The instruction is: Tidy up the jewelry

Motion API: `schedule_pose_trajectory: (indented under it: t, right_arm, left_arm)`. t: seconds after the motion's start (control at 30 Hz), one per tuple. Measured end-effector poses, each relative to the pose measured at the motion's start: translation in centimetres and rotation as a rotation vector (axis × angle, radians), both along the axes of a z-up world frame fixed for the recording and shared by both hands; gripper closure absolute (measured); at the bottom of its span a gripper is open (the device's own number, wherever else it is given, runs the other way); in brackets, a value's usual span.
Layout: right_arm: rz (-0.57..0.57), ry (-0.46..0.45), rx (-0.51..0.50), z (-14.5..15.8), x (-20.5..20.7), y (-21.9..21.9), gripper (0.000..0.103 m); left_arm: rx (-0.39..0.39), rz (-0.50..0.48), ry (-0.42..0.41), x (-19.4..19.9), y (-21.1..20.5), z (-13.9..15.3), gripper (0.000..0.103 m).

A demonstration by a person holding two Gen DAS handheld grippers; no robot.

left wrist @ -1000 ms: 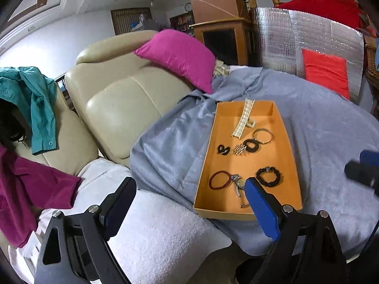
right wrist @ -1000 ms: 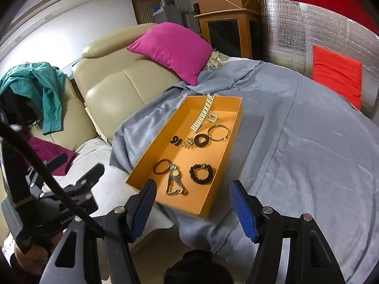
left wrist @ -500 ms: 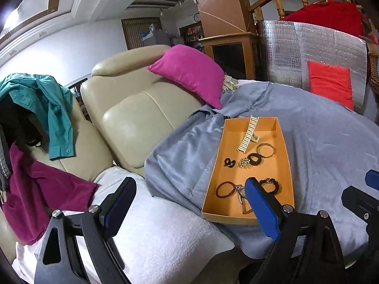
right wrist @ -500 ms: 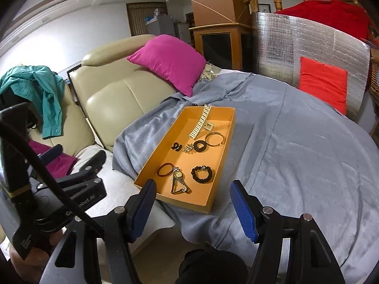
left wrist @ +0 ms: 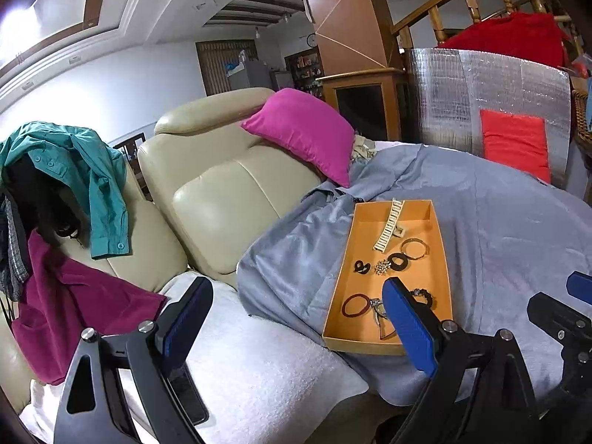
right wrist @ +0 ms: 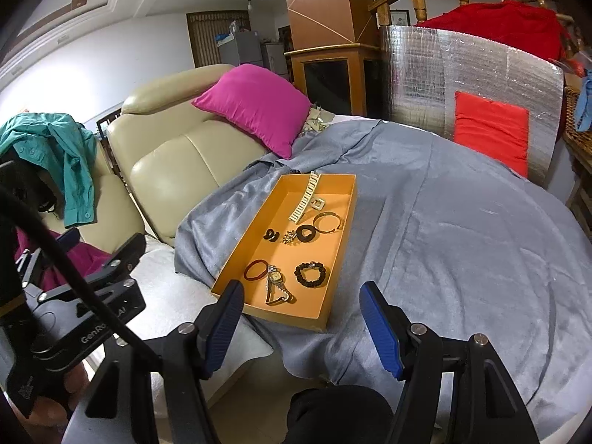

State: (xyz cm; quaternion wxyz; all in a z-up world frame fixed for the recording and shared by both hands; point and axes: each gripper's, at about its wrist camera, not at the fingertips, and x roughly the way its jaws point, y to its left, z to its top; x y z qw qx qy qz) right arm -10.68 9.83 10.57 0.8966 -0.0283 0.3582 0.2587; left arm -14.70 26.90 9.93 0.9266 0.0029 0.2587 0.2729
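Jewelry tray (right wrist: 335,244) beyond right hand-held gripper (right wrist: 301,320)

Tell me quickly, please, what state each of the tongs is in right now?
Left tongs: open, holding nothing, short of the orange tray.
Right tongs: open, holding nothing.

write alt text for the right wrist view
An orange tray holding a watch, bracelets and hair ties sits on a grey cloth. The open right gripper hovers empty near it, beside a beige sofa.
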Motion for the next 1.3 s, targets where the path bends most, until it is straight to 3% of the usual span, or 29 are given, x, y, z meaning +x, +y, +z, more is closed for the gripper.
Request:
schedule_pose_trajectory:
  t: [1.3]
  right_arm:
    - [-0.010, 0.016, 0.004, -0.2, -0.2, 0.7, 0.034]
  left_arm:
    - [0.000, -0.001, 0.007, -0.3, 1.1, -0.2, 0.010]
